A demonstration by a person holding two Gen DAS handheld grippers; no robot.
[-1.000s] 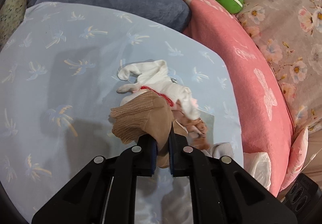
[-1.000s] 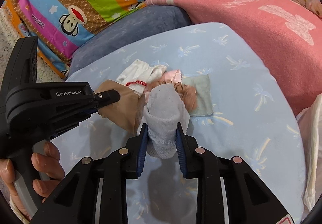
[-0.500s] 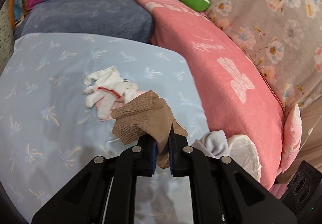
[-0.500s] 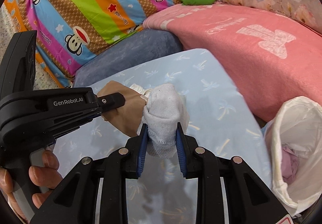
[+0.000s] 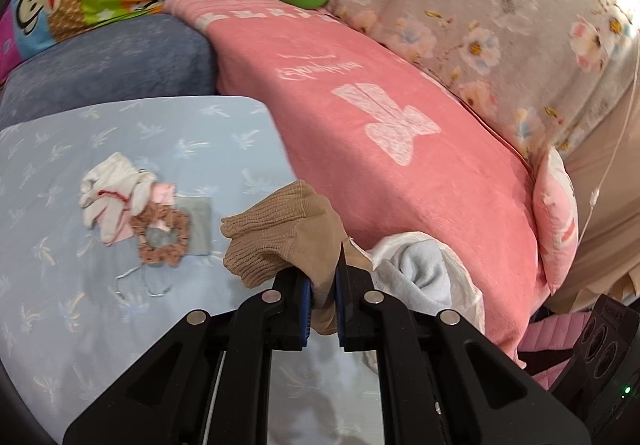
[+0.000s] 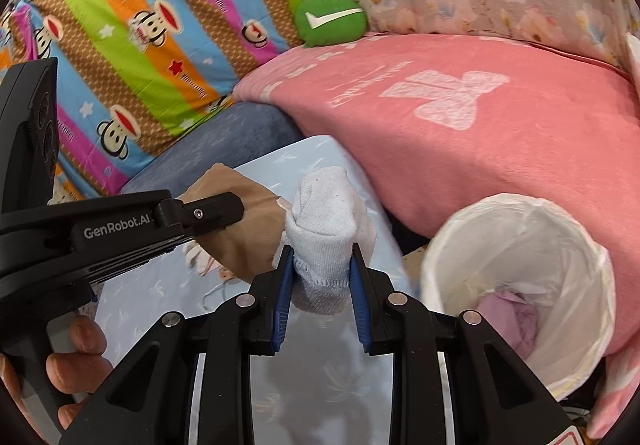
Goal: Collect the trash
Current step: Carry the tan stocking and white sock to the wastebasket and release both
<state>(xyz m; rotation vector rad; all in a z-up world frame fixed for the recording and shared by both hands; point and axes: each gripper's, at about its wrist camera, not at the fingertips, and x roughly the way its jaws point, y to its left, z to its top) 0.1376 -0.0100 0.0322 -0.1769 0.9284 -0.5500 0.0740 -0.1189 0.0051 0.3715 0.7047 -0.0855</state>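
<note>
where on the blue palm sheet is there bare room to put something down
Bare: the blue sheet left of and below the pile, and the far strip along the grey-blue cushion. Crowded: white glove, scrunchie and square cloth lie bunched mid-sheet.

Surface: pale blue sheet (image 5: pixel 132 325) with palm-tree print.
Lying on it, bunched together: white glove (image 5: pixel 110 191) with red trim, pink cloth (image 5: pixel 162 191), brown scrunchie (image 5: pixel 162 235) and grey-green square cloth (image 5: pixel 198 223), touching or overlapping. Thin wire loop (image 5: pixel 150 283) just beside the scrunchie.
</note>
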